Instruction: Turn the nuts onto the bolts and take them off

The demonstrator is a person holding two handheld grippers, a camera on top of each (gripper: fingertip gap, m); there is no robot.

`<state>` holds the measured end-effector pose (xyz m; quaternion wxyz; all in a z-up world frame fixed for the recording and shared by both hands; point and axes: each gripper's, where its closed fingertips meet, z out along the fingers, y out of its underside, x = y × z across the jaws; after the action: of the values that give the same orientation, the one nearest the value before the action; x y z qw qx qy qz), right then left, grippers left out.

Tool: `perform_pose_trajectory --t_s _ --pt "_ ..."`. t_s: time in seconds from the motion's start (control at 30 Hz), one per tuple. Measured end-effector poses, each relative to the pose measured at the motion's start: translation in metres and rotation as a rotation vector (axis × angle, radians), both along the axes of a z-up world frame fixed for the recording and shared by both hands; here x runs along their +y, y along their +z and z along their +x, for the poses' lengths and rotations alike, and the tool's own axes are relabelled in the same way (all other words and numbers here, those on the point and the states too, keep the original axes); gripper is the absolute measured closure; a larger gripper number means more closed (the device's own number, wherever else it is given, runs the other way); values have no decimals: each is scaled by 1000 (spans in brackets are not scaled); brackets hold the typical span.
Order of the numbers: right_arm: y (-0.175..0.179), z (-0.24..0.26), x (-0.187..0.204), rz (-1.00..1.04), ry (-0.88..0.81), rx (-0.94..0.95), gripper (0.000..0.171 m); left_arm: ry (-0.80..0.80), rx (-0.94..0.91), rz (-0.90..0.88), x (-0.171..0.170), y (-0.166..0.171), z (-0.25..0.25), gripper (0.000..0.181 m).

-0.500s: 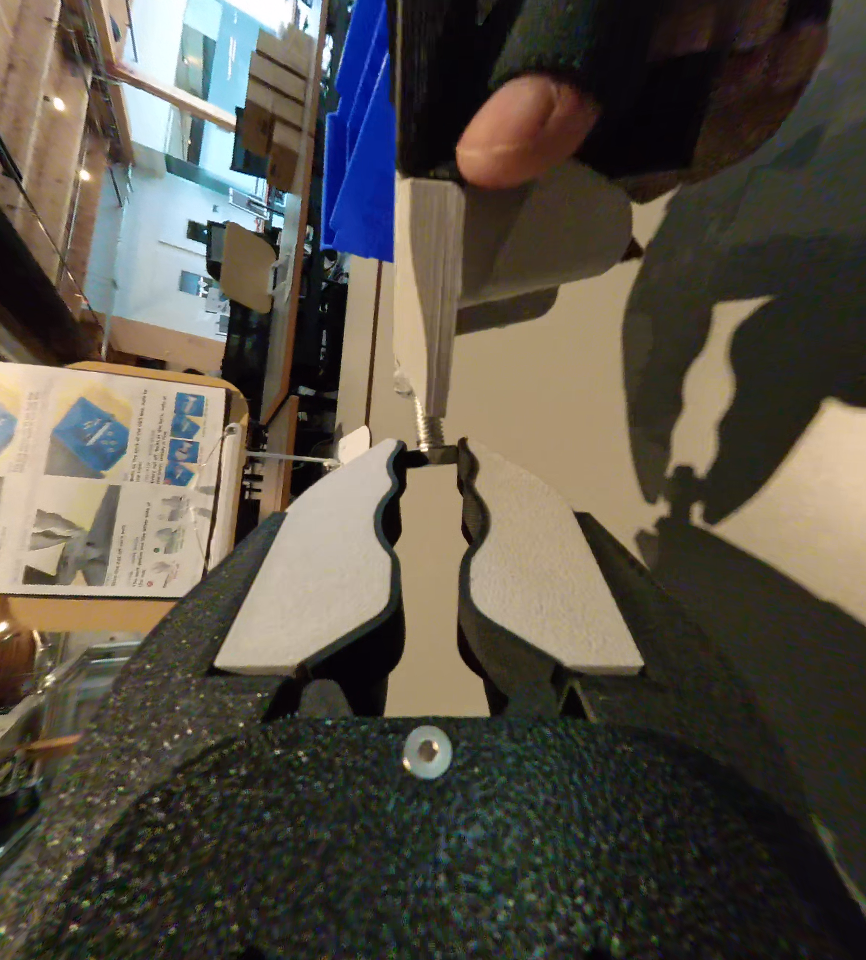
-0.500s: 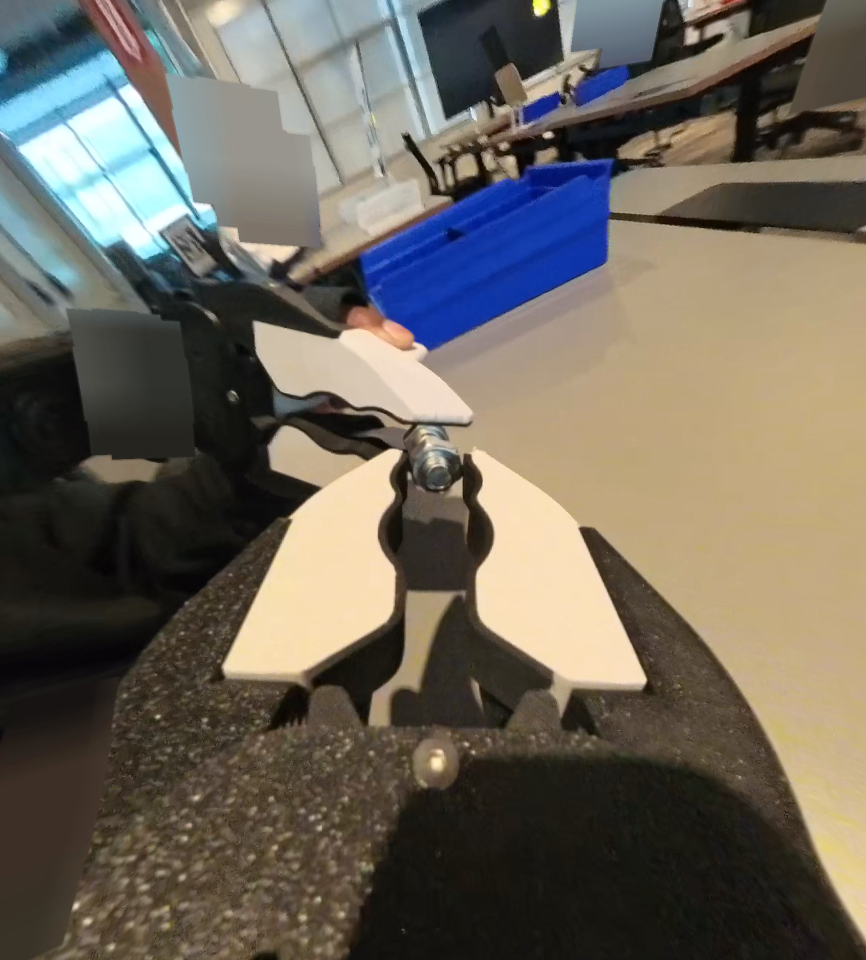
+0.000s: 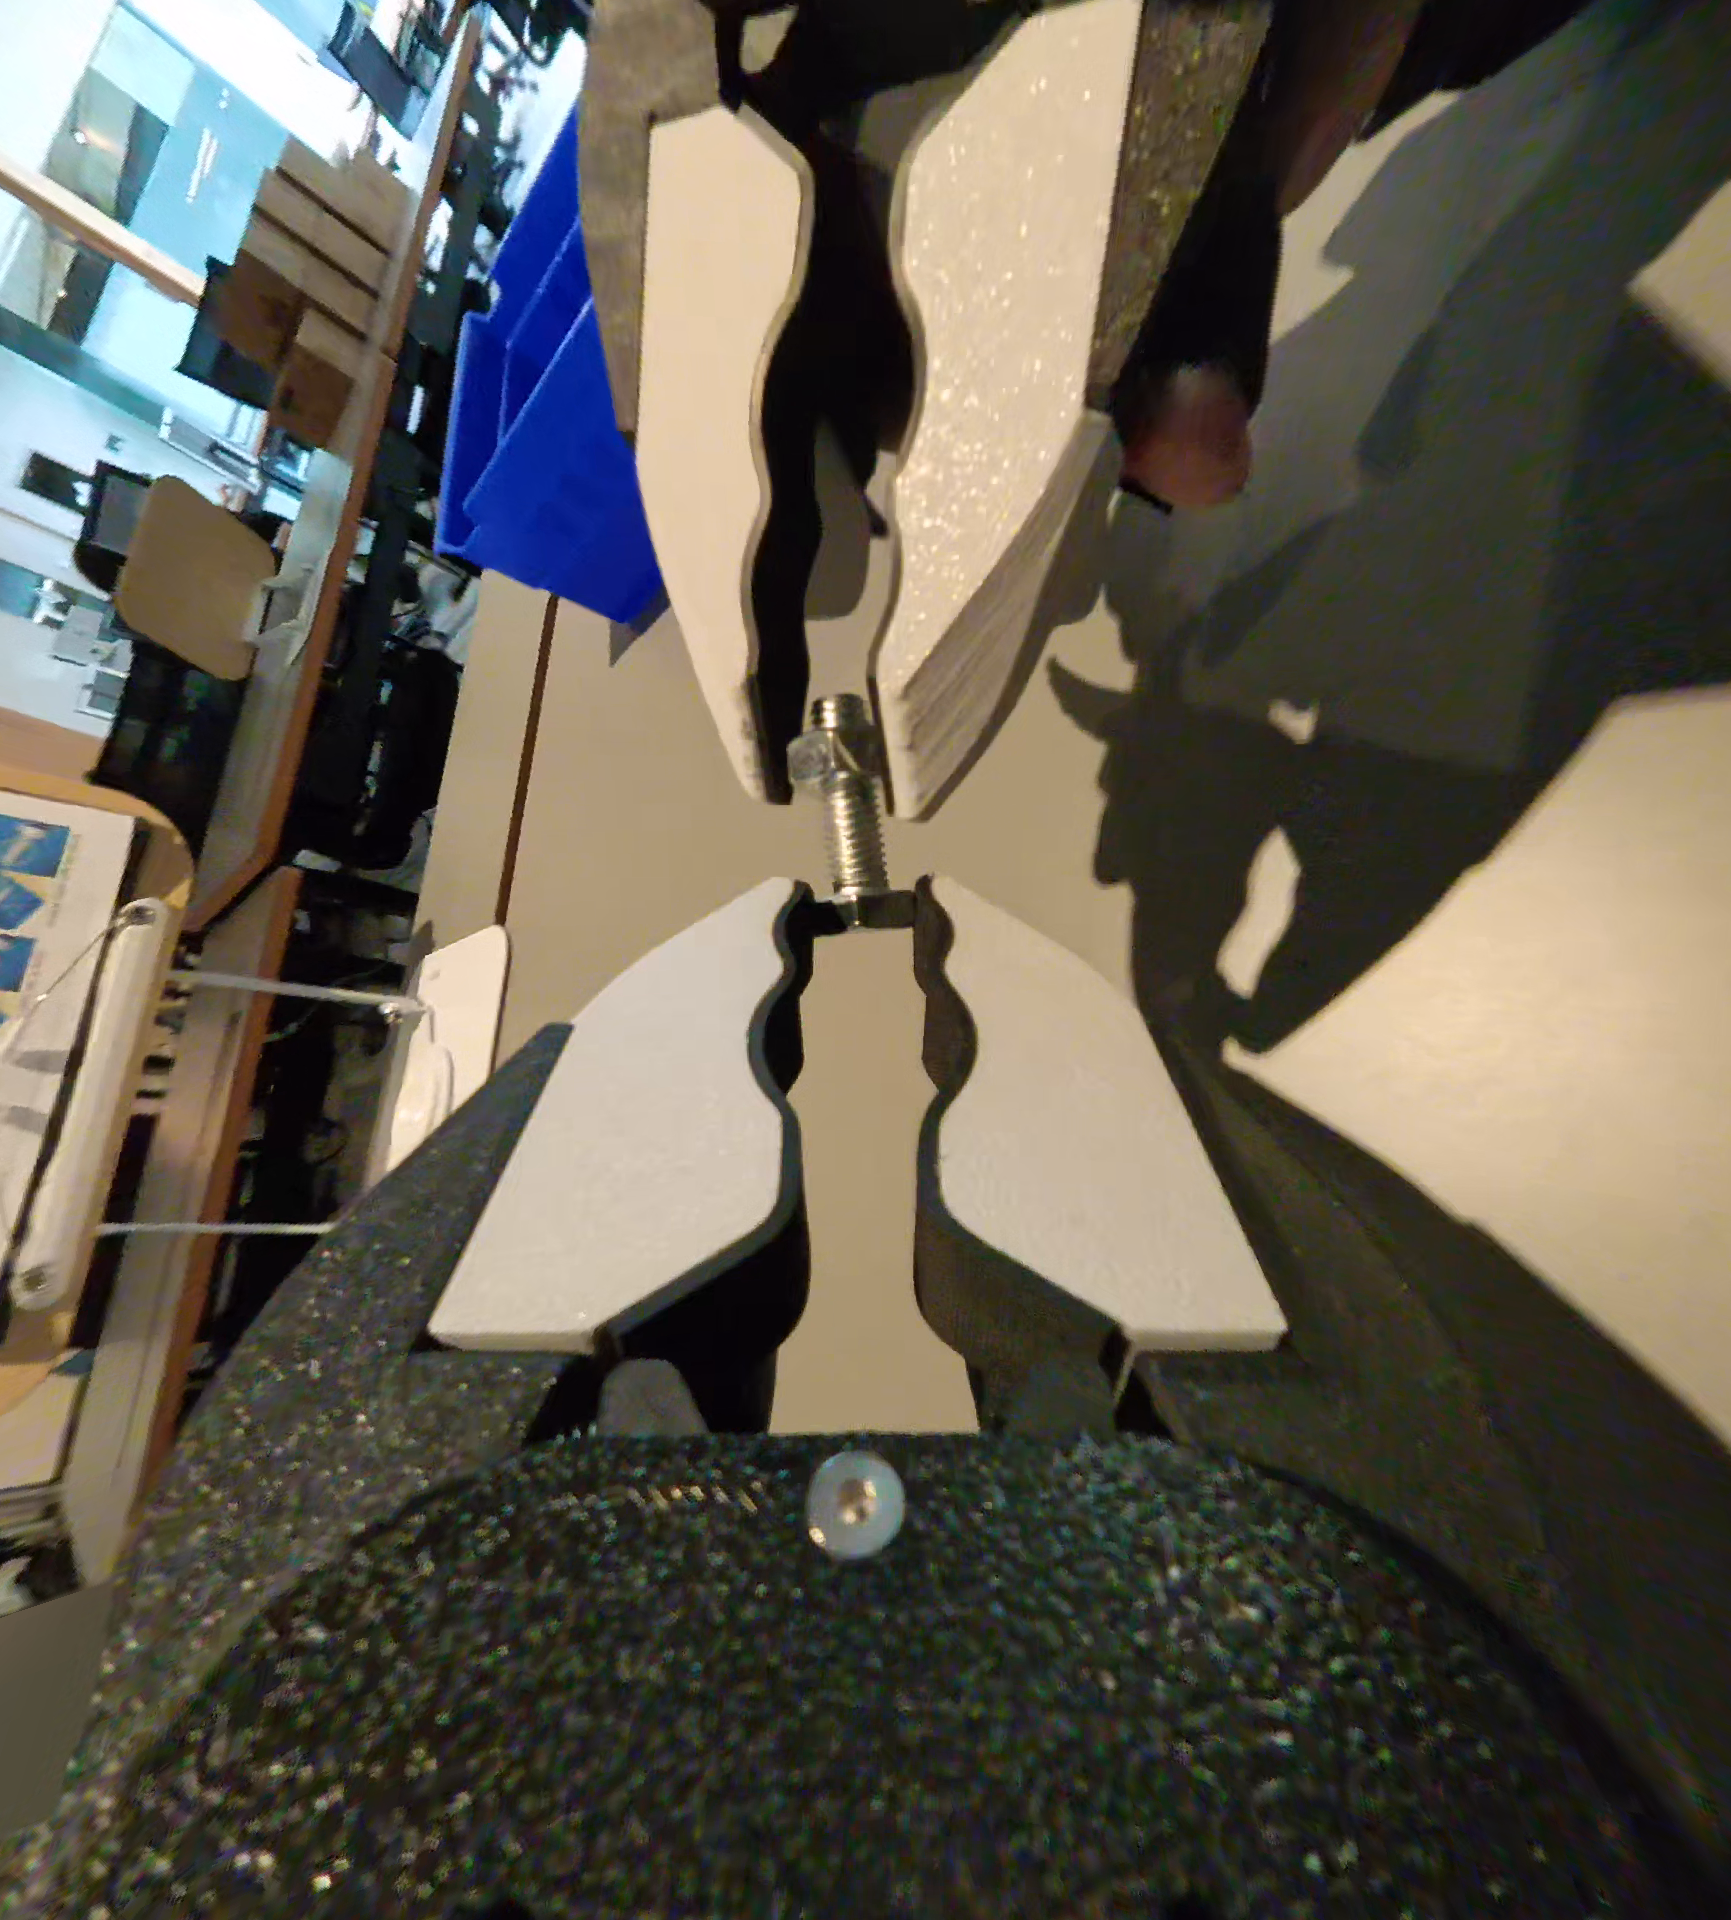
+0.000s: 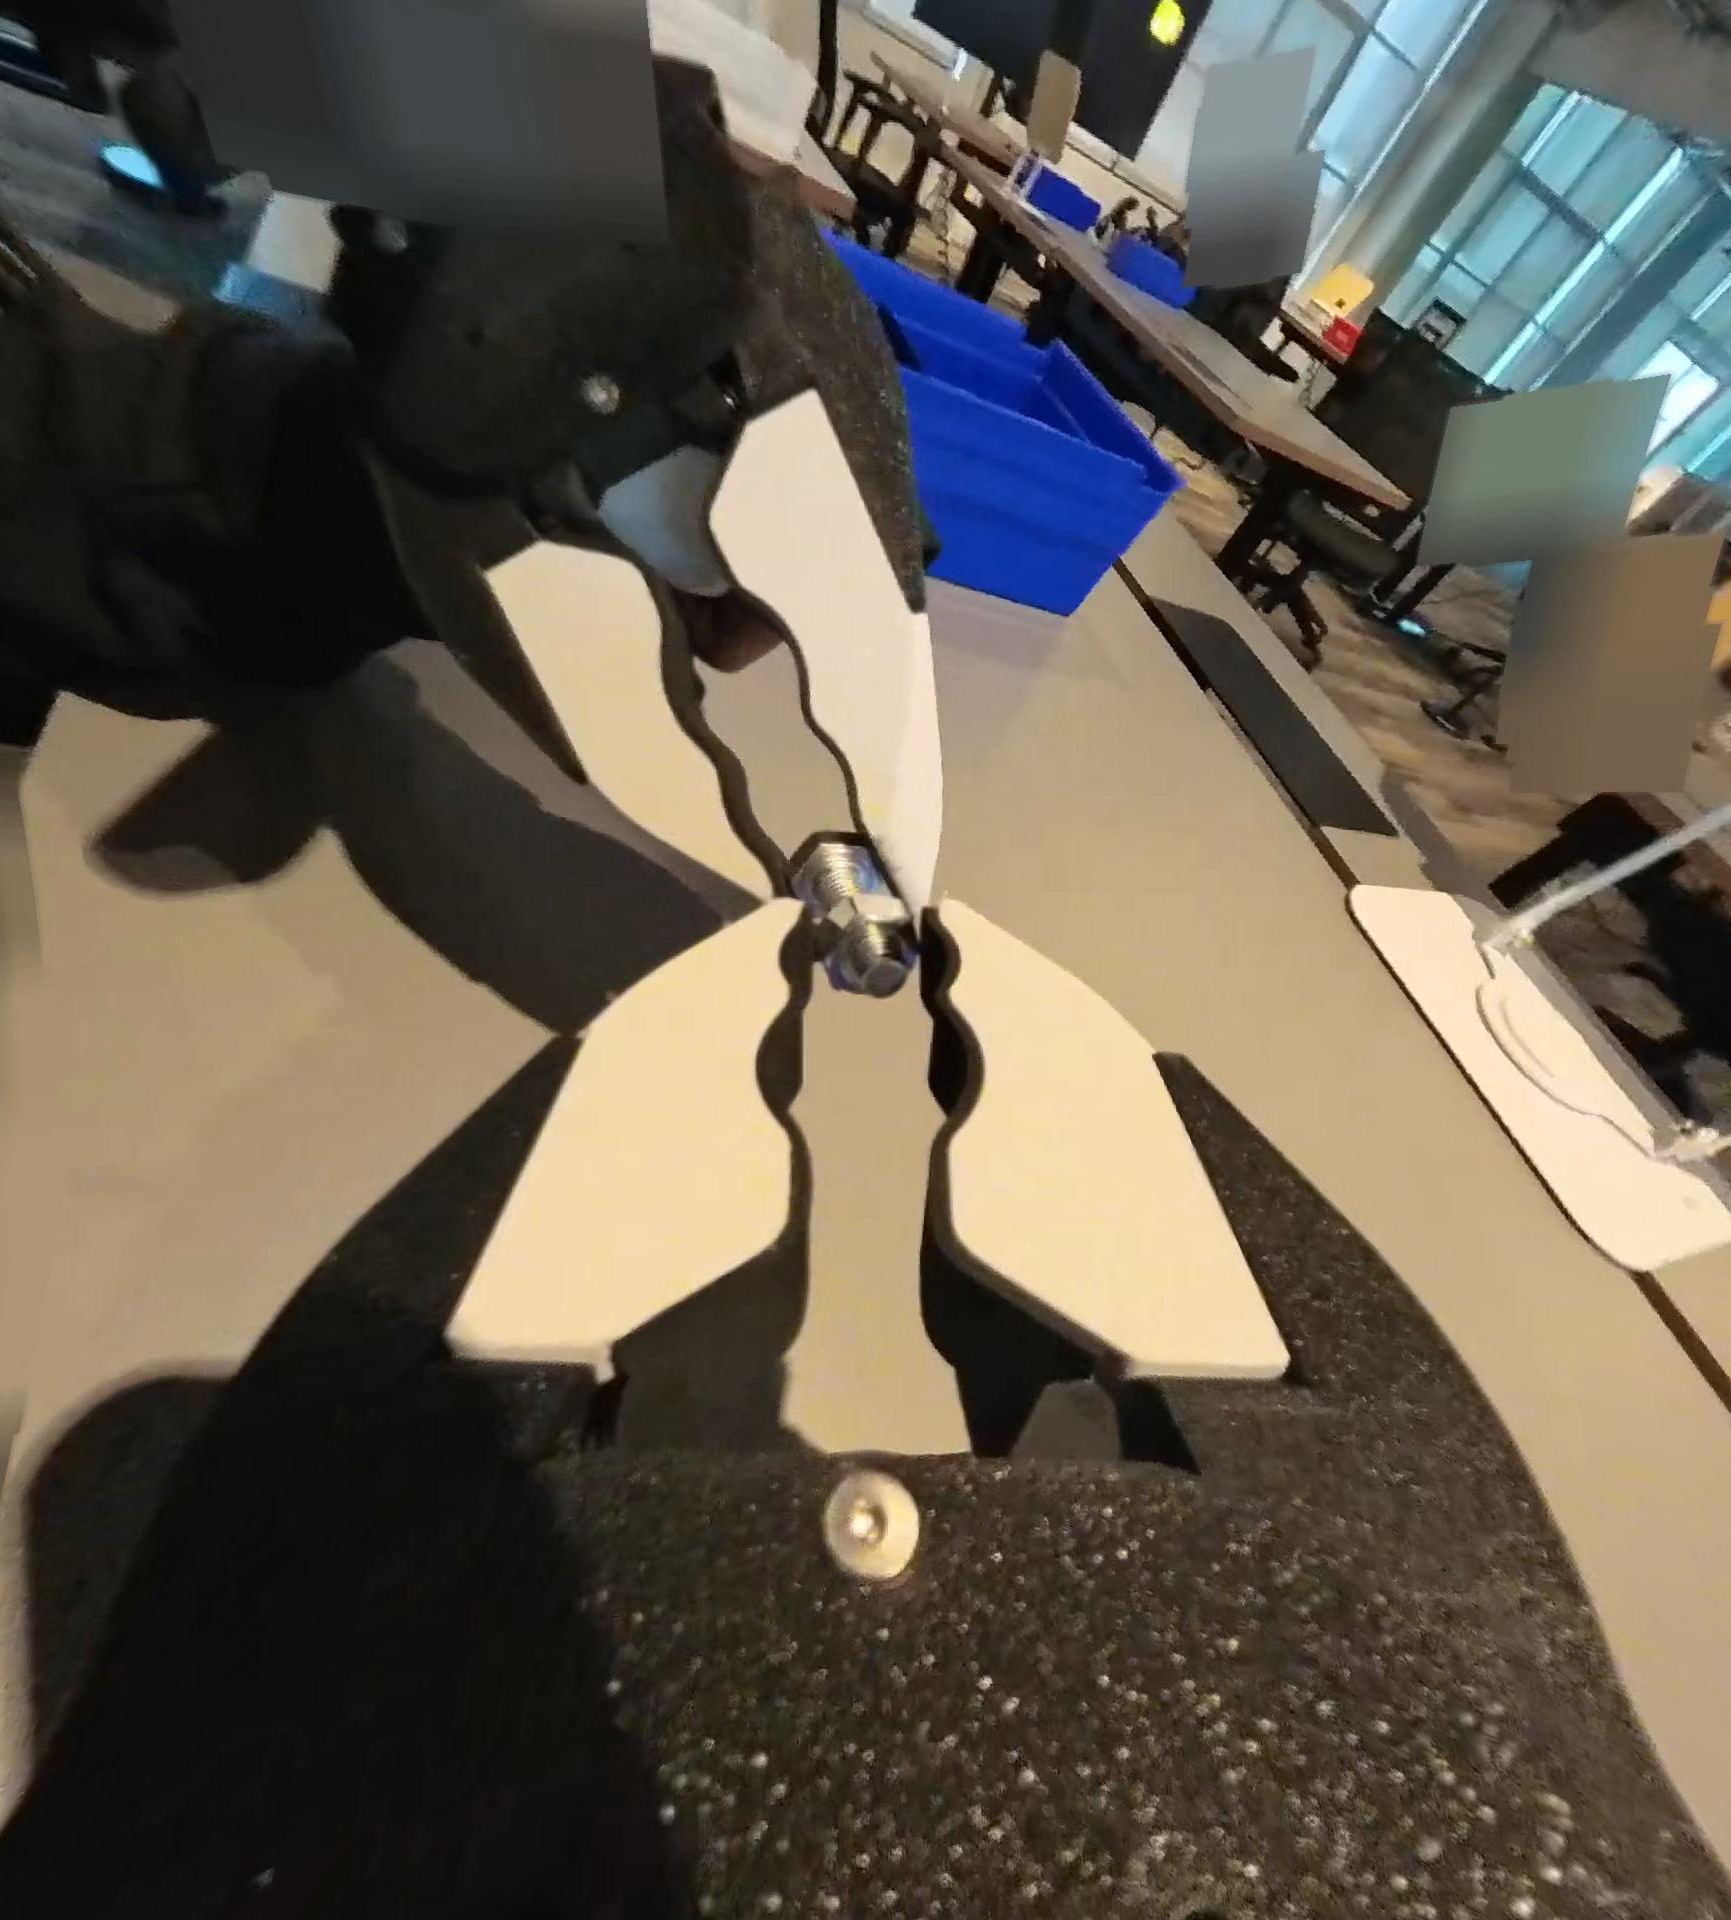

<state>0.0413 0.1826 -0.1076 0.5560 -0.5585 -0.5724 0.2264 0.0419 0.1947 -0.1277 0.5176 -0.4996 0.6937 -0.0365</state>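
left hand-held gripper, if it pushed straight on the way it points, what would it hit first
The left hand-held gripper is clamped on the head of the bolt, whose shank points straight ahead. First in line is the right hand-held gripper, shut on the nut facing it. The two fingertip sets would probably meet.

Each view is taken close along its own fingers, facing the other; the bolt (image 3: 848, 831) (image 4: 859, 914) is shared.

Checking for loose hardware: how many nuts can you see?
1: the nut sits on the bolt, between the right gripper fingertips, above the table. Others may be hidden.
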Motion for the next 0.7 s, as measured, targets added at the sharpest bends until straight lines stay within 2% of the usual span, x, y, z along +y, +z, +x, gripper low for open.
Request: perform_pose_trajectory --t_s 0.1,0.23,0.3,0.37,0.43,0.47,0.6,0.7 --pt "-1 -1 5 -138 -42 42 152 41 29 94 6 2 -2 163" --pt "1 -1 11 -505 -74 225 152 116 107 281 15 7 -4 163" --pt "4 0 13 -635 -49 321 152 124 98 284 15 9 -3 163" --pt "10 0 11 -676 11 375 150 108 44 222 14 10 -2 163" --pt "13 2 11 -596 16 342 133 96 -2 159 13 12 -3 163" --pt "14 4 12 -507 1 299 131 95 -14 132 13 12 -5 163" --pt "15 8 7 -128 -25 107 130 63 -37 33 10 9 -7 163" --pt "4 4 -2 54 3 -37 135 13 -57 -18 2 9 -3 163"
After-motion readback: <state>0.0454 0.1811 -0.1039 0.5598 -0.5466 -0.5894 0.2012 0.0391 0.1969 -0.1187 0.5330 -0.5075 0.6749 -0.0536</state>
